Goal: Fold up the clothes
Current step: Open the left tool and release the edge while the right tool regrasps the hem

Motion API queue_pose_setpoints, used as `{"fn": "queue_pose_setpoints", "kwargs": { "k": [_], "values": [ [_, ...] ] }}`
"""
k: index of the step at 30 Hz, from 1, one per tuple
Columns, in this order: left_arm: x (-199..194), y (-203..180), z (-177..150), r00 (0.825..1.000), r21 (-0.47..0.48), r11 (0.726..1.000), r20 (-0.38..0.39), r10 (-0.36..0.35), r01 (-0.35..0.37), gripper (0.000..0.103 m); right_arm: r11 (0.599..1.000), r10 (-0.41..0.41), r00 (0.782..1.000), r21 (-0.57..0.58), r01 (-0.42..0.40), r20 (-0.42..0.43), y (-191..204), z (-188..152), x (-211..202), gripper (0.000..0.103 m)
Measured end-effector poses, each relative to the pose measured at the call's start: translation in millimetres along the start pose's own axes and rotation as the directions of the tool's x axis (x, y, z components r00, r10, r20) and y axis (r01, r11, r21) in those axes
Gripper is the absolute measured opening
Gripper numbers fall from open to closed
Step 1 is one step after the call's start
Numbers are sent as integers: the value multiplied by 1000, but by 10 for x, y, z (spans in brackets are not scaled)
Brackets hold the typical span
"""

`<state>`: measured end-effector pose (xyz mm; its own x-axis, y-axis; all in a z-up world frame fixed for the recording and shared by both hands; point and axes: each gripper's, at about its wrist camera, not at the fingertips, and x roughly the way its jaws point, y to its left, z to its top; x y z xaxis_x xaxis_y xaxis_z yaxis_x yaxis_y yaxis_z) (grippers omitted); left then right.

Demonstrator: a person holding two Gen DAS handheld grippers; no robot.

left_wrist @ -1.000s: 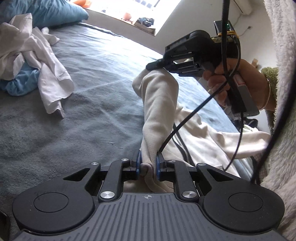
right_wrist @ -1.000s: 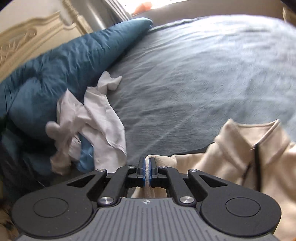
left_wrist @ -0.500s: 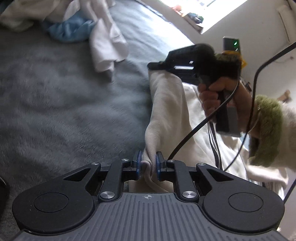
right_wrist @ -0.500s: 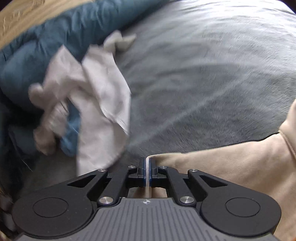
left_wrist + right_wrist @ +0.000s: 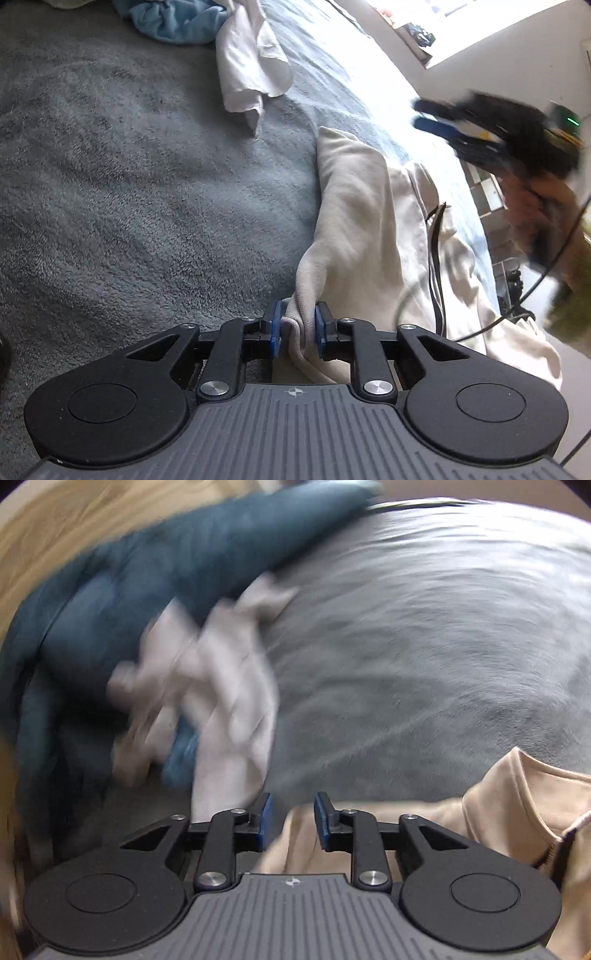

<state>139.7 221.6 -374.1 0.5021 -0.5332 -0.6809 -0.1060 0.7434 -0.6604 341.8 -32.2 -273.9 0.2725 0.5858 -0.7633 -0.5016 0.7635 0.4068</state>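
Release after laying the cream jacket [image 5: 354,221] flat
Right gripper [image 5: 290,821] jaws just opened, fabric free beneath; left gripper [image 5: 298,328] jaws loosening, hem between them; frees both for folding.

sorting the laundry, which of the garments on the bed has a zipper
The cream jacket lying between the left gripper's pads; a dark zipper runs down it. The white garment and light blue garment show none.
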Motion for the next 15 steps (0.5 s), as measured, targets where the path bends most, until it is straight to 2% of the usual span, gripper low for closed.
{"fn": "queue_pose_setpoints", "kwargs": {
  "k": [4, 6, 7, 8, 10, 13, 14, 15],
  "values": [
    [-3, 8, -15, 1000, 2, 1000, 8, 16, -16, 25, 969, 72, 983, -220, -108, -166, 317, -301, 355, 20],
    [-11, -6, -34, 999, 11, 999, 19, 33, -34, 28, 949, 9, 983, -307, -66, -184, 356, -435, 648, 14],
    [-22, -16, -53, 999, 16, 999, 26, 42, -43, 28, 942, -50, 984, -336, -11, -172, 315, -470, 795, 7],
    [-34, -31, -67, 998, 21, 998, 33, 51, -51, 29, 944, -78, 984, -328, 23, -157, 237, -478, 889, 0],
    [-80, -67, -105, 996, 35, 997, 47, 70, -72, 30, 972, -47, 992, -235, 17, -120, 73, -417, 944, 0],
    [-185, -115, -178, 993, 53, 994, 70, 96, -99, 32, 986, -84, 996, -147, 78, -35, 1, -294, 754, 0],
    [-231, -123, -207, 992, 51, 993, 79, 101, -105, 34, 990, -67, 998, -123, 64, -19, -2, -266, 638, 6],
    [-283, -121, -235, 991, 40, 994, 87, 101, -105, 34, 993, -49, 999, -110, 48, -7, 3, -241, 520, 6]
  ]
}}
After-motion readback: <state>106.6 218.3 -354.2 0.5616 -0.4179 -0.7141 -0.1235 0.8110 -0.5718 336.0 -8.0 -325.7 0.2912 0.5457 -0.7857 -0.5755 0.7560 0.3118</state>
